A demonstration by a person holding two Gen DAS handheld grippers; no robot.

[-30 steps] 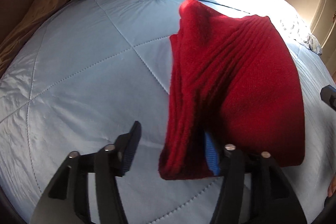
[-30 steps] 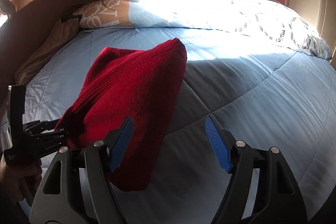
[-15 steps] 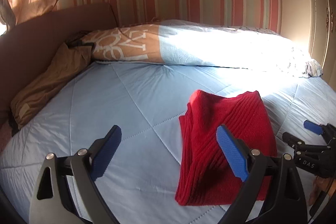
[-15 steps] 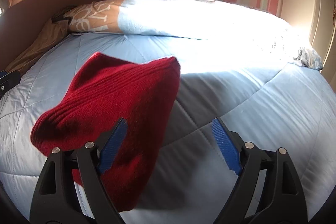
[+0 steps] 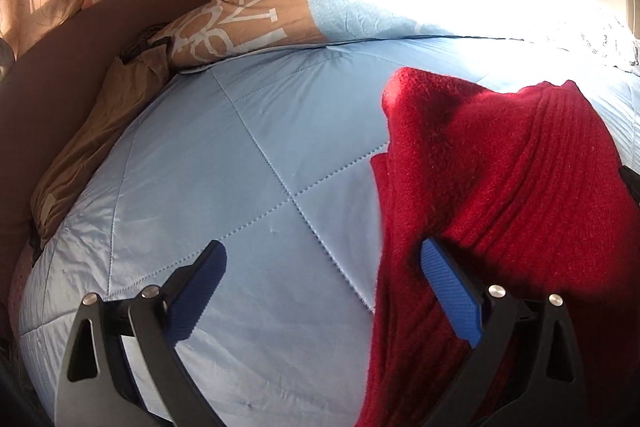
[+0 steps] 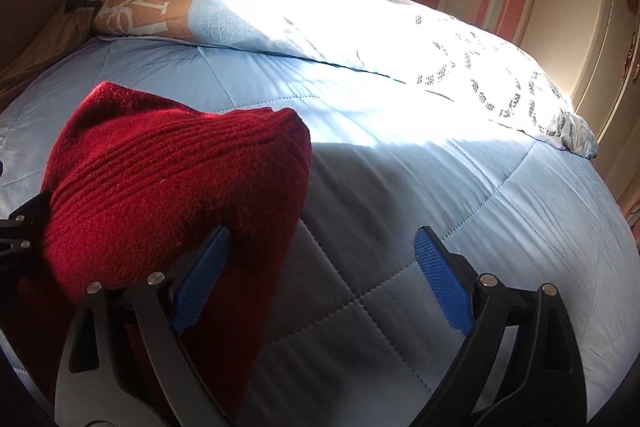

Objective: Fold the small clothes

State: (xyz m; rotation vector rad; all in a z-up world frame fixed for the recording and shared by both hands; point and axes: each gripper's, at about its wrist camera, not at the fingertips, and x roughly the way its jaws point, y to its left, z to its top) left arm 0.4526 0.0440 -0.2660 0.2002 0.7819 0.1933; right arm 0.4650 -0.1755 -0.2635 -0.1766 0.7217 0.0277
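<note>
The red knit (image 5: 500, 195) sits between your two hands, bunched into a thick bundle over the blue quilt (image 5: 248, 163) of the bed. From the left hand-held gripper (image 5: 324, 291) it lies to the right; from the right hand-held gripper (image 6: 322, 279) it lies to the left. Its ribs and long axis run from near to far, roughly along the line both tools point.

Left hand-held gripper: jaws spread wide, and they have just been opening. The gap between the pads shows mostly bare quilt; only the knit's left edge reaches in beside the right pad. The right finger (image 5: 452, 295) lies against the knit's left edge, with cloth draped over and behind it. The left finger (image 5: 200, 291) is clear of the cloth. No pinch.

Right hand-held gripper: jaws likewise spread, also just opening. Its left finger (image 6: 204, 279) touches the knit's right edge, cloth bulging over its outer side. Its right finger (image 6: 440, 283) stands over shaded quilt, well apart from the cloth. No pinch here either.

Judgement: both hands are about equally near, each with only its inner finger in contact. Whether the bundle rests fully on the quilt or hangs partly on those fingers, you cannot tell from these views. The bundle looks folded over but loose and uneven. To take a new hold, each tool would need to shift inward so cloth comes between the pads.

A pillow (image 6: 280, 7) lies at the far side, out of the way.
</note>
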